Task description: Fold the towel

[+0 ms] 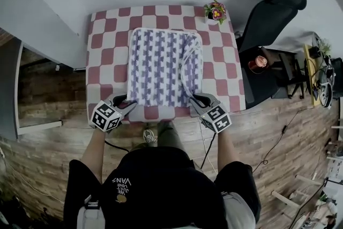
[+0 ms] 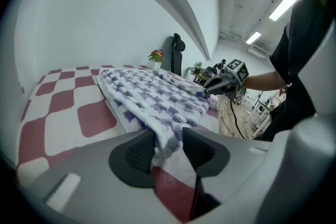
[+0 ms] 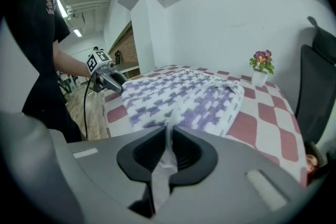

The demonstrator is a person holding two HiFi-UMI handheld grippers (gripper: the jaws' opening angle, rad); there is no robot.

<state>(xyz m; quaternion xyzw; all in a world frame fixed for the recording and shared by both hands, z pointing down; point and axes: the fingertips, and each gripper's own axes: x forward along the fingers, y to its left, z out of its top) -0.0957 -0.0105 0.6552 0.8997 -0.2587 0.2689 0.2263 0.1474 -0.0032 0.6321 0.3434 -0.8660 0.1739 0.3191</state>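
On the worktop point(image 1: 107, 35): a red-and-white checked cloth covers it; the towel point(image 1: 161, 67), white with purple marks, lies spread in the middle, its near edge close to the worktop's near edge.
Left tool point(image 2: 169, 135): at the towel's near-left corner; jaws part-way apart, the thick corner fills the gap and both pads press against it.
Right tool point(image 3: 169, 132): at the towel's near-right corner; jaws narrow, pinched on a thin white strip of the towel's edge.
Towel's right side: a raised, doubled ridge runs from near to far.
Far right corner: a small flower pot point(image 1: 216, 12), apart from the towel.
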